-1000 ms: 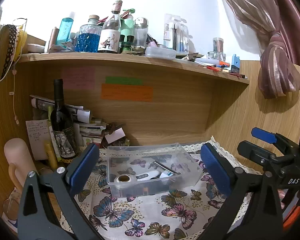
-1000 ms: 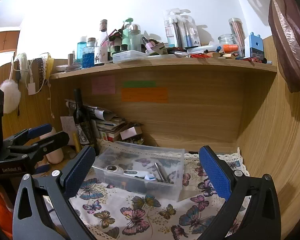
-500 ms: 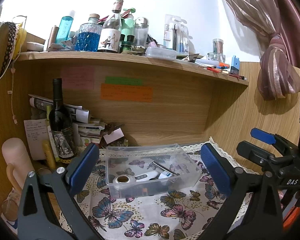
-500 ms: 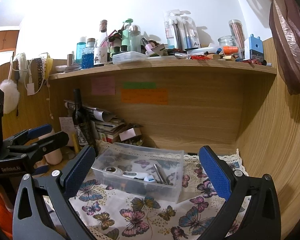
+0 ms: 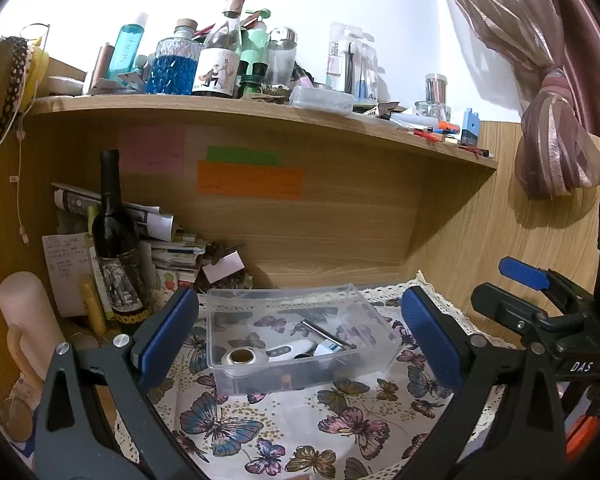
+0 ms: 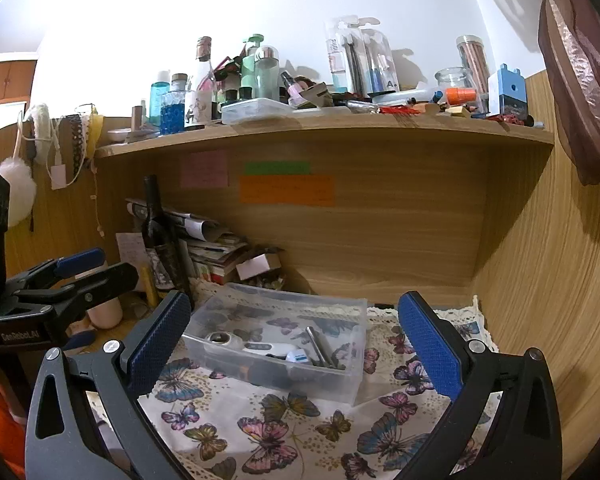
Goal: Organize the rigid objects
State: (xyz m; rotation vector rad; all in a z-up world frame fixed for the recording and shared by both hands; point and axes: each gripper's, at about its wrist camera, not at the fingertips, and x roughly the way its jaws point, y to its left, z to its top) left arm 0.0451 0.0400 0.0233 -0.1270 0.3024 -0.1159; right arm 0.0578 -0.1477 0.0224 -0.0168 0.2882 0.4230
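Observation:
A clear plastic bin (image 5: 374, 354) stands on the butterfly cloth (image 5: 260, 432) under the wooden shelf. In it lie a tape roll (image 5: 241, 357), a white thermometer-like device (image 5: 290, 350) and a metal rod (image 5: 326, 333). The bin also shows in the right wrist view (image 6: 346, 382), with the device (image 6: 268, 348) and rod (image 6: 318, 346). My left gripper (image 5: 298, 334) is open and empty, set back from the bin. My right gripper (image 6: 294, 338) is open and empty, also set back. Each gripper shows at the edge of the other's view.
A dark wine bottle (image 5: 114, 240) and a pile of papers (image 5: 168, 248) stand at the back left. A pink cup (image 5: 28, 320) is at far left. The upper shelf (image 5: 260, 110) is crowded with bottles and boxes. A curtain (image 5: 540, 80) hangs at right.
Both grippers have risen and drawn back slightly, so the bin sits a little lower in both views. Both stay open and empty. Nothing in the bin has moved.

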